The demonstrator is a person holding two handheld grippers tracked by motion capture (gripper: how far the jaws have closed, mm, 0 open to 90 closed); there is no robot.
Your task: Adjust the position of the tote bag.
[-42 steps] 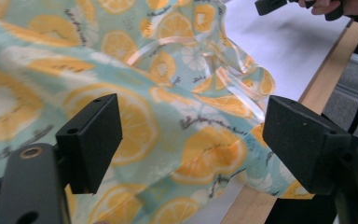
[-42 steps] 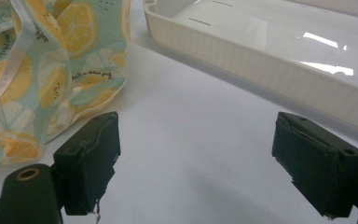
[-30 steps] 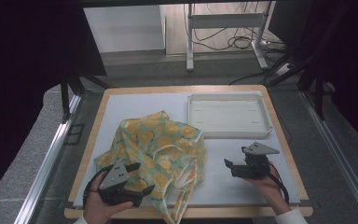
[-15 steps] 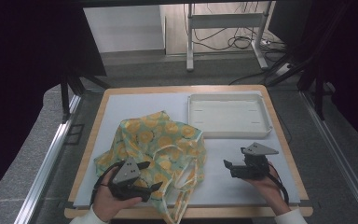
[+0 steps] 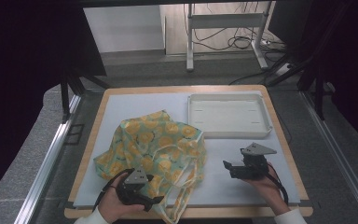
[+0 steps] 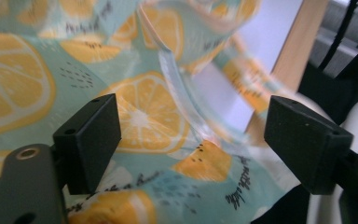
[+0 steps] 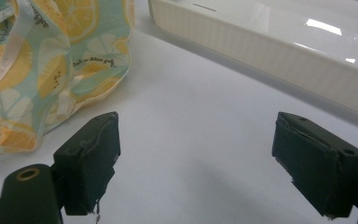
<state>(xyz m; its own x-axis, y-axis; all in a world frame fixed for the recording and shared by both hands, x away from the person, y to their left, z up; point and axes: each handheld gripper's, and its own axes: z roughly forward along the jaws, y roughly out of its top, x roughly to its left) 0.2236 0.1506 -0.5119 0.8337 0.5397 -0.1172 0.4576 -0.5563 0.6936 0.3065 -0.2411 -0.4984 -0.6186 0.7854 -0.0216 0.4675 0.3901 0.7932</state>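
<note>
While the left gripper [image 5: 154, 199] sits low at the near edge of the bag [image 5: 156, 144], its jaws stand spread wide with the cloth between them but not pinched; they have just been opening a little. Seen in the left gripper view, the lemon-print fabric lies close under and between the black pads [image 6: 89, 140], and a pale strap [image 6: 179, 91] curves up across the print between them, with the white mat [image 6: 261, 42] and the wooden table edge [image 6: 291, 60] beyond. The bag lies crumpled on the left half of the mat, its handles [image 5: 186, 186] trailing toward the near edge of the table, one loop reaching over the wood. The right gripper [image 5: 227, 165] is held just above the mat to the right of the bag, apart from it, pointing left toward it; its jaws are spread too and hold nothing, with bare mat between them in the right gripper view. That view shows the bag's edge [image 7: 51, 60] off to the upper left and the tray [image 7: 279, 51] along the top right. The tray [image 5: 229, 135] rests on the far right part of the mat, just beside the bag's far right corner.
</note>
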